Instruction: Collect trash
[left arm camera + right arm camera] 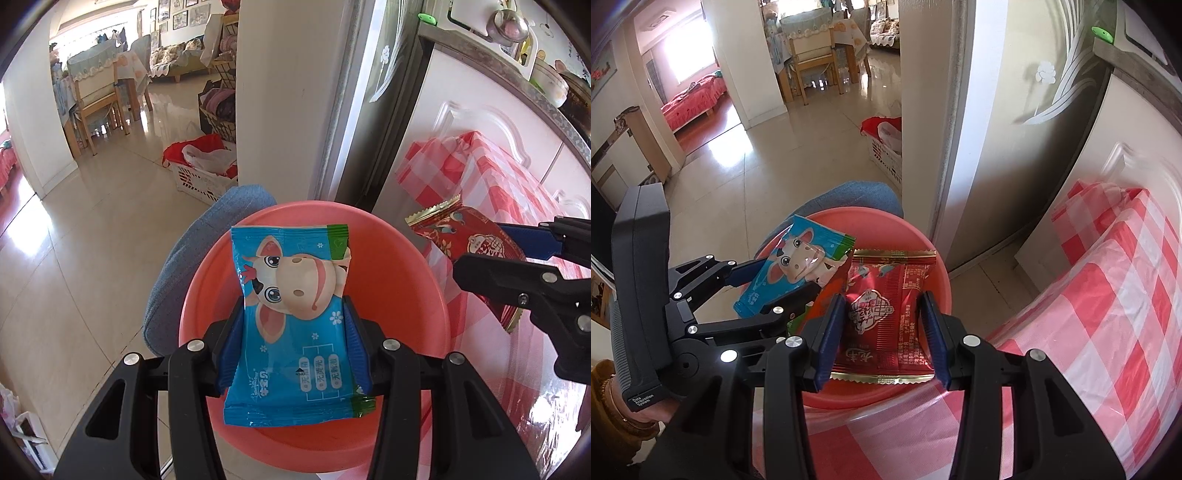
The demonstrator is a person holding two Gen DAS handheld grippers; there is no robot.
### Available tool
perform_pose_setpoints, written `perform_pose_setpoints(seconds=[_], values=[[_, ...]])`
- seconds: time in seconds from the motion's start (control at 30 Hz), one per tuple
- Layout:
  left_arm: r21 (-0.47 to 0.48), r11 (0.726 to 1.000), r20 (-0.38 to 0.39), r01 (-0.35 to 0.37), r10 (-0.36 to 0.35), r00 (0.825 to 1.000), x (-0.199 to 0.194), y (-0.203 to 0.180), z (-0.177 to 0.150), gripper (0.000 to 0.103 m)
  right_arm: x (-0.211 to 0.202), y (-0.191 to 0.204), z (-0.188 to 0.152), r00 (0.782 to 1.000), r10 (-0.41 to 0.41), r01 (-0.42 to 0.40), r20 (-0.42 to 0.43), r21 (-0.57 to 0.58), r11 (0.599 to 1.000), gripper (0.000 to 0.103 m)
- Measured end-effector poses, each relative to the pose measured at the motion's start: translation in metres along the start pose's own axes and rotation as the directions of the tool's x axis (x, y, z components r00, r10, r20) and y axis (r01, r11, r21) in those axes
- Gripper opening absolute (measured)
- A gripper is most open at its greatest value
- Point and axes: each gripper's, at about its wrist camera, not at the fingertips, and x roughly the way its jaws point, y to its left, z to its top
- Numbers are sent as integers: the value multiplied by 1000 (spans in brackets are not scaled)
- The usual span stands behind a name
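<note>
Both grippers' fingers [232,343] clamp wrappers, blue [291,325] and red [886,314], over pink basin [399,280] beside checkered table [1108,314]

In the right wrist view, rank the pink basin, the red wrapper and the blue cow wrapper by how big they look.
1. pink basin, widest by far.
2. red wrapper, held in the right claw.
3. blue cow wrapper, held in the left claw.
The wrappers look close in size; the red one is nearer the camera, so their order is unsure.

My left claw [293,343], black with blue pads, grips a bright blue wrapper [291,325] printed with a cartoon cow. My right claw [886,332] holds a red, gold-edged wrapper [886,314] over the coral-pink basin [938,273]; the table [1108,314] wears red-and-white checks.
</note>
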Motion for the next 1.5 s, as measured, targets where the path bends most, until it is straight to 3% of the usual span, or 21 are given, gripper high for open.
perform_pose_setpoints(seconds=[0.1,0.23,0.3,0.33,0.5,0.57,0.87,0.93,1.1,1.37,1.5], values=[[4,1000,-1,-1,1,1000,1,1,-1,50,6,-1,1,1000,-2,2,-12,0,1000,44],[25,1000,-23,6,-5,1000,6,-1,-3,53,12,-2,1,1000,-9,9,-12,17,1000,62],[34,999,-14,9,-9,1000,5,-1,-3,64,10,-5,-1,1000,-5,5,-1,34,999,63],[39,999,-12,6,-6,1000,5,-1,-3,75,8,-7,-1,1000,-6,6,8,46,999,66],[51,999,16,-13,12,1000,-3,-2,1,78,-19,-21,-7,996,-18,6,88,129,992,85],[59,998,19,2,-3,1000,-5,-6,3,81,-29,-26,-12,993,-21,3,114,157,988,86],[146,986,116,-87,70,991,-36,-51,17,86,-76,-50,-44,966,-159,111,203,228,967,87],[138,986,139,-90,71,988,-45,-60,24,92,-89,-61,-51,958,-182,121,221,264,957,87],[146,988,189,-60,31,981,-70,-88,38,93,-135,-91,-75,928,-256,144,270,373,916,88],[213,976,267,-56,-3,964,-101,-142,43,95,-204,-122,-120,847,-408,201,339,507,838,95],[240,970,304,-36,-40,952,-118,-167,44,95,-229,-126,-140,796,-499,275,342,531,802,95]])
